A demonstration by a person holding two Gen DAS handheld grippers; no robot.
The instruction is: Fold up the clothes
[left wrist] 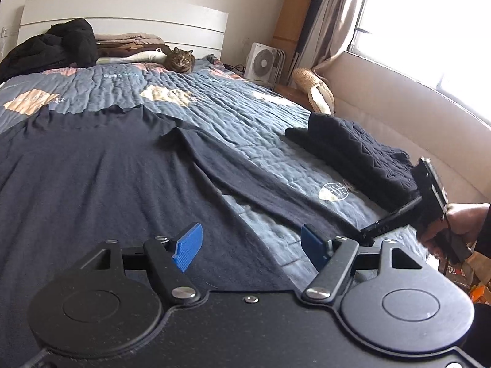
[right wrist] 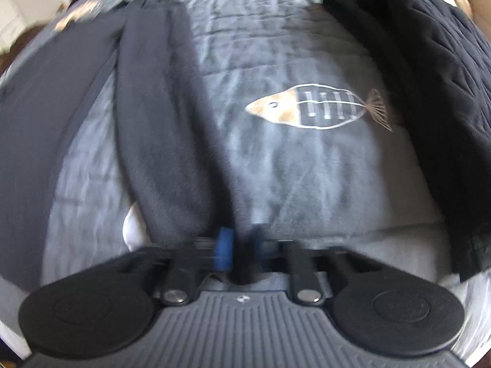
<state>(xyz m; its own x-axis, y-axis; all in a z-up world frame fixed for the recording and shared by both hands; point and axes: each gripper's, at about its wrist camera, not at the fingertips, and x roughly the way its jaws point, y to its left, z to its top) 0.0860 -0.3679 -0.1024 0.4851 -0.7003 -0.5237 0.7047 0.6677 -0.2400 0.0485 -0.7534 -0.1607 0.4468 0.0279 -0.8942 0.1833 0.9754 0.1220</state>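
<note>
Shirt lies flat on the quilt, its sleeve running toward five o'clock. Left gripper gapes wide over the hem. Right gripper is pinched together at the sleeve's end; blur hides whether cloth is caught.

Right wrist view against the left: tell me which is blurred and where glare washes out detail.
Right wrist view: motion-smeared throughout, the fish print soft, the blue pads streaked. Left wrist view: sharp on the cat and dark shirt, but the window is blown out white; fisheye bends the bed edge.
</note>
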